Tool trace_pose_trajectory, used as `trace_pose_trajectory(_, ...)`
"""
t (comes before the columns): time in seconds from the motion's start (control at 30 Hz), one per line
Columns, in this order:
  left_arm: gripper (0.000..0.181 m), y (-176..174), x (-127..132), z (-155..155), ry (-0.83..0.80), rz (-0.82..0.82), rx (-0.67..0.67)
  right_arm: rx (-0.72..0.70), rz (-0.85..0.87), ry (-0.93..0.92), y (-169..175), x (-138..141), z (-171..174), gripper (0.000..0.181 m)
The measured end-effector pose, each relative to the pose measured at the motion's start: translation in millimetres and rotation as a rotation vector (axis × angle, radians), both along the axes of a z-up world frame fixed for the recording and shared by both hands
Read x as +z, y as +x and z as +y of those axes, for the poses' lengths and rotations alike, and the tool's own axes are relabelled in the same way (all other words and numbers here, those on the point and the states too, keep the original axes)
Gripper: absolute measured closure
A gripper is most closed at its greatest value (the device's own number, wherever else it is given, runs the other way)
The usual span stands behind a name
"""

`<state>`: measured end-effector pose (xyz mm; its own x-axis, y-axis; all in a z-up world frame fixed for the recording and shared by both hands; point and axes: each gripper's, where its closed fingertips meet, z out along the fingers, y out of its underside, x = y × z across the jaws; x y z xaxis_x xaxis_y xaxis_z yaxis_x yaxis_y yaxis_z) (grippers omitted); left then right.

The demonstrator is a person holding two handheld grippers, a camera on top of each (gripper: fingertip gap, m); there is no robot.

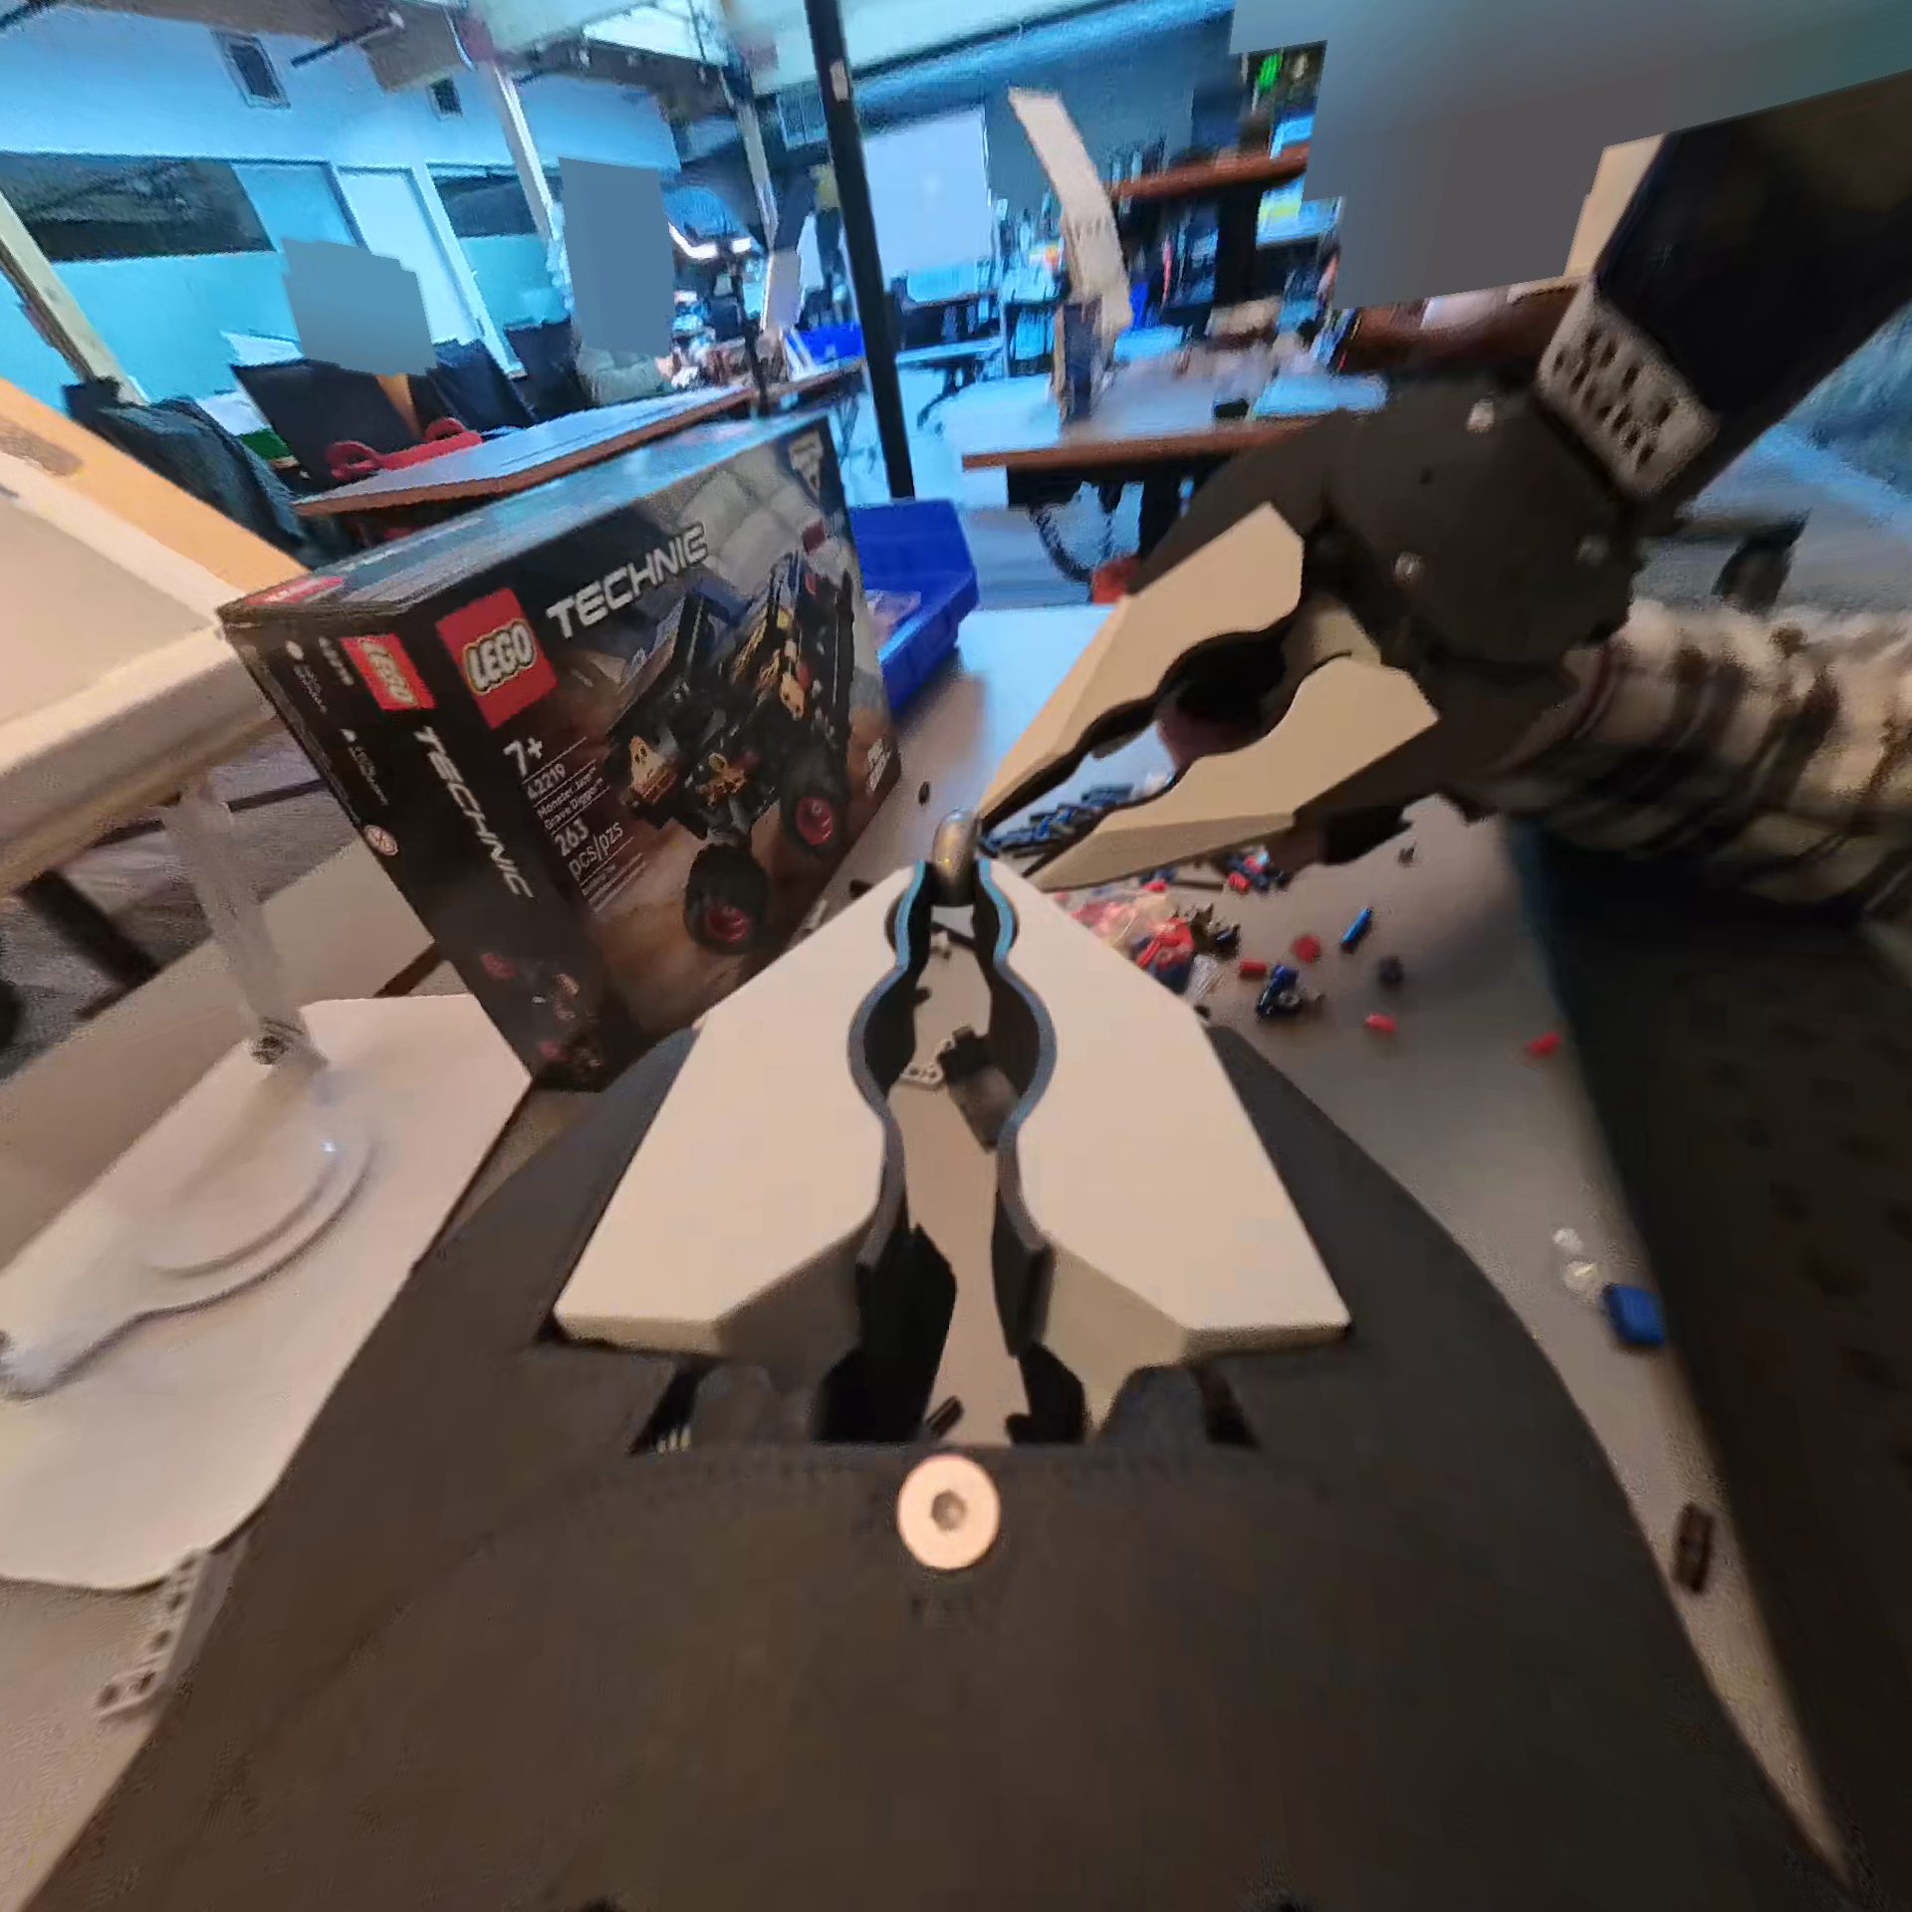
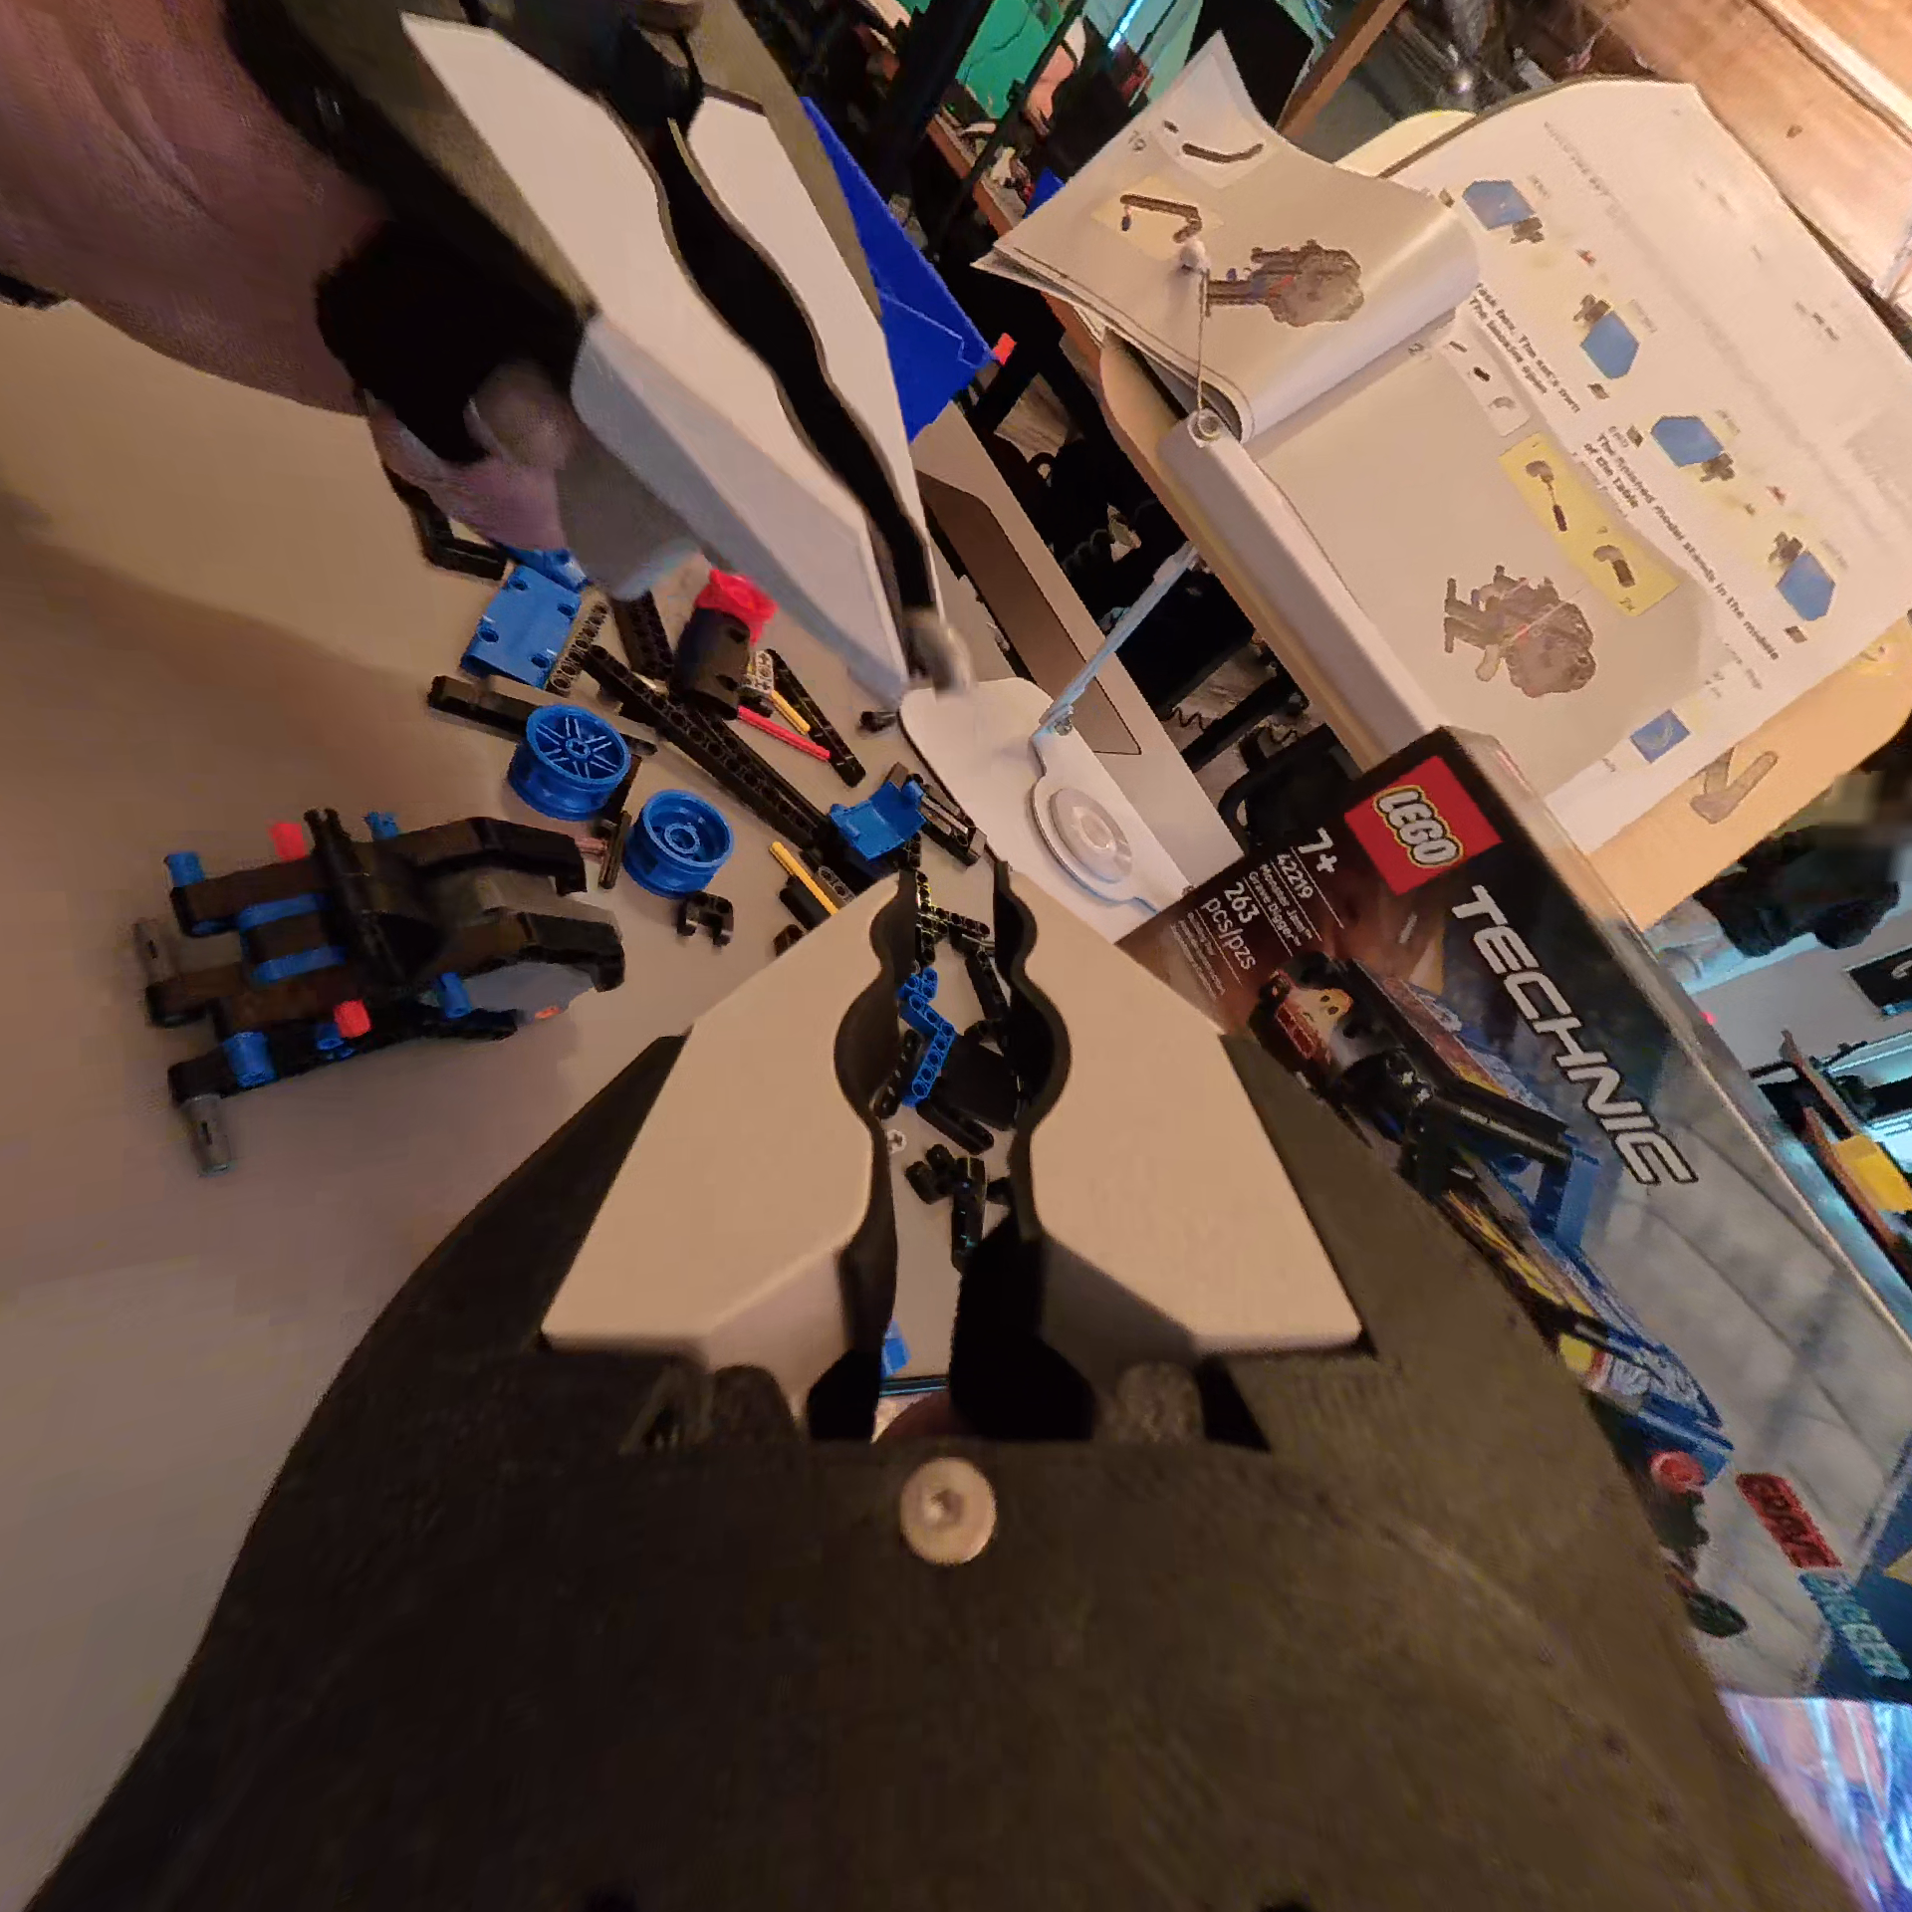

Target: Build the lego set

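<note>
Jaws, left gripper (image 1: 954, 869): closed on a small grey piece (image 1: 954, 840) at the tips.
Jaws, right gripper (image 2: 954, 895): nearly together, nothing visibly held.
Bench (image 2: 124, 662): pale, strewn with loose parts.
Part-built chassis (image 2: 362, 952): black with blue and red pins, lying left of the right gripper.
Blue wheel hubs (image 2: 569, 760): two, just beyond the chassis among black beams.
Set box (image 1: 579, 724): upright, behind the parts.
Instruction booklet (image 2: 1293, 238): open on a white stand, farthest back.

loose pieces (image 2: 714, 724) on table (image 2: 207, 579), box (image 2: 1531, 1086) beside
</note>
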<state>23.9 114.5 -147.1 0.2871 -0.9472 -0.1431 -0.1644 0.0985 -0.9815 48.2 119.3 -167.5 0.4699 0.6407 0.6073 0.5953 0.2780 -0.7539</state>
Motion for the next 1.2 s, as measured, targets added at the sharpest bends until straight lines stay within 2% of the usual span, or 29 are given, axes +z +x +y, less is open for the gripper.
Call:
trace_pose_trajectory(0.2,0.176,-16.9,24.7,-2.3,-0.183,-0.260,-0.132,-0.014,0.052,-0.032,11.8,-0.9,7.0,0.171)
trace_pose_trajectory(0.3,0.176,-25.7,31.1,-0.8,-0.230,-0.339,-0.177,-0.013,0.067,-0.033,13.8,0.3,8.2,0.172)
trace_pose_trajectory(0.5,0.176,-48.9,54.1,-8.0,-0.350,-0.563,-0.368,-0.021,0.104,-0.031,19.9,6.6,10.5,0.172)
trace_pose_trajectory(0.63,0.176,-56.0,55.1,-6.1,-0.374,-0.608,-0.403,-0.019,0.133,-0.022,23.3,13.9,10.0,0.172)
trace_pose_trajectory(0.9,0.177,-60.7,64.7,-22.5,-0.375,-0.639,-0.517,-0.042,0.170,-0.017,36.7,21.4,13.6,0.171)
trace_pose_trajectory(1.03,0.176,-58.4,62.3,-23.3,-0.378,-0.622,-0.517,-0.044,0.180,-0.023,39.6,20.9,14.5,0.171)
trace_pose_trajectory(1.2,0.176,-50.3,52.5,-20.3,-0.347,-0.527,-0.451,-0.048,0.162,-0.026,41.3,15.6,16.4,0.172)
